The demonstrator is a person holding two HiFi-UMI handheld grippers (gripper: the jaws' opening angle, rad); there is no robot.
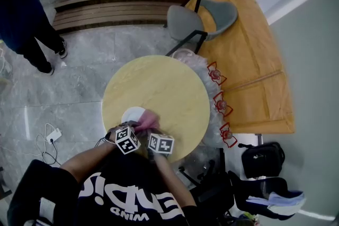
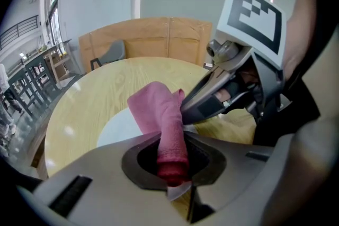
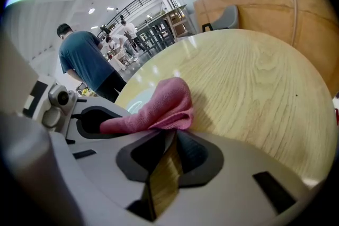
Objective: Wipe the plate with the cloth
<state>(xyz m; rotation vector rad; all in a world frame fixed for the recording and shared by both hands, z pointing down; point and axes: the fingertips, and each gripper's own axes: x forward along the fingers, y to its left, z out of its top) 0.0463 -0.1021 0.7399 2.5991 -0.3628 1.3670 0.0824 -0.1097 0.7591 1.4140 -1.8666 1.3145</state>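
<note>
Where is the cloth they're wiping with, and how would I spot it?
Find the round yellow wooden table. At its edge nearest the person lies a white plate, and at that plate's edge is the pink cloth, pinched in the left gripper. It is the only pink, soft thing there.

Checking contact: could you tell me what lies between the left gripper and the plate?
The pink cloth, gripped in its jaws, per the left gripper view.

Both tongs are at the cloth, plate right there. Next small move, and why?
Probably lower the pink cloth flat onto the white plate. The left tongs are clamped on it, the right tongs seem to nip its edge, and it stands bunched up beside the plate's bare surface, seemingly not yet pressed down for wiping.
</note>
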